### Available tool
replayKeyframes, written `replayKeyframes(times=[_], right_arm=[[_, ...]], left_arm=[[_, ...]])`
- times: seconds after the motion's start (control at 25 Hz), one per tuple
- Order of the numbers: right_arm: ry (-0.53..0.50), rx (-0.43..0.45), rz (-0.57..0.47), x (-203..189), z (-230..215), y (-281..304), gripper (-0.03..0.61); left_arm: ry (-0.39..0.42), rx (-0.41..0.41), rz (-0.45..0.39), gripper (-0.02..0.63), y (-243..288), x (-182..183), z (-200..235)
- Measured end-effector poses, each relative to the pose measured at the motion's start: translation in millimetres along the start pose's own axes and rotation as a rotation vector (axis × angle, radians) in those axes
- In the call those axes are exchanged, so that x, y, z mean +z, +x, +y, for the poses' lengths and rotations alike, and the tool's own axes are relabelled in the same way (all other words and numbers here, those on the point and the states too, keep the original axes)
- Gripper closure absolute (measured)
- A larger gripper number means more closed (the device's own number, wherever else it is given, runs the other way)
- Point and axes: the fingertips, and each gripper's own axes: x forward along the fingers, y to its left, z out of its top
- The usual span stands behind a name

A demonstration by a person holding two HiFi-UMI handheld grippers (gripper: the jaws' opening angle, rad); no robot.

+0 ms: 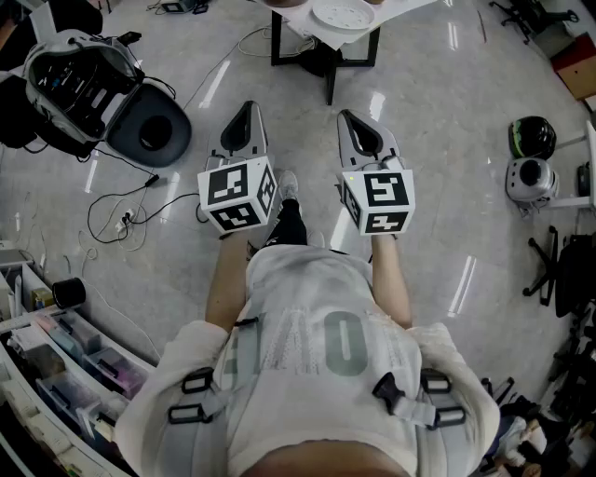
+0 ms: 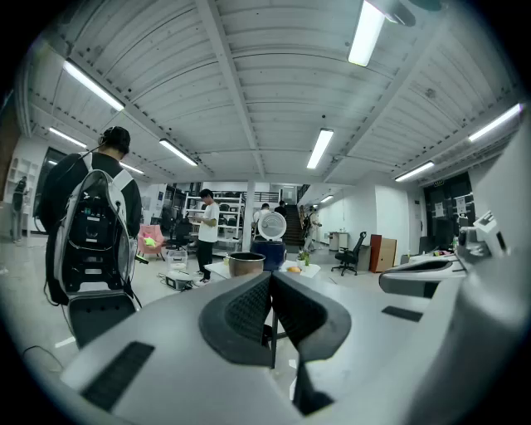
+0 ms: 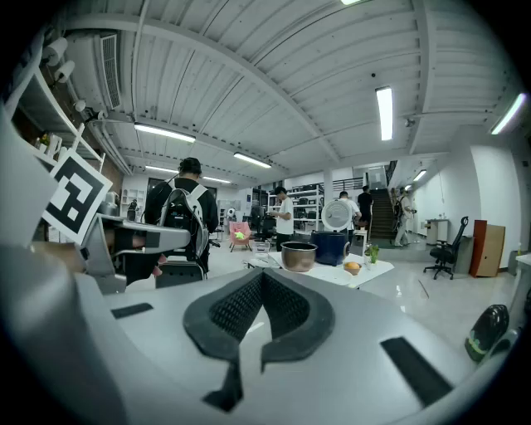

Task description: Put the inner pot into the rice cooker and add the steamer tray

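Observation:
Both grippers are held out level in front of me over bare floor, well short of the table. My left gripper (image 1: 244,119) and right gripper (image 1: 359,129) are shut with nothing between the jaws. The metal inner pot (image 3: 298,256) stands on a white table (image 3: 332,274) ahead, next to a blue rice cooker (image 3: 330,247) whose white lid (image 3: 336,215) stands open. In the left gripper view the pot (image 2: 246,263) and cooker (image 2: 270,251) show just beyond the shut left gripper (image 2: 271,282). A white round perforated steamer tray (image 1: 343,14) lies at the table's near edge.
A person wearing a backpack (image 3: 184,217) stands to the left of the table; others stand further back. An open black case (image 1: 79,84) and cables (image 1: 121,219) lie on the floor at left. Shelves (image 1: 56,373) line the left side, helmets (image 1: 531,137) and a chair (image 1: 559,270) the right.

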Motion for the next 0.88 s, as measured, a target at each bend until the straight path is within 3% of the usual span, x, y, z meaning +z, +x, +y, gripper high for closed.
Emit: replayKeyframes(times=[0.44,0.52,0.72,0.8,0.88], right_arm=[[0.053,0.023,0.044,-17,0,8,0.572],[0.091,0.035,0.04,-20,1,13,0.571],[0.125,0.061,0.051,-28,2,35,0.571],[0.102,0.065,0.066,-31,0,47,0.571],[0.058,0.044,0.099,-37,-7,62,0.571]], left_arm=[[-0.041,0.02,0.028,0.592,-2,-12,11],[-0.114,0.018,0.055,0.593,2,-22,18],[-0.492,-0.032,0.196,0.592,26,-65,29],[-0.502,-0.046,0.209,0.591,36,-70,29],[-0.429,-0.027,0.219,0.589,49,-70,34]])
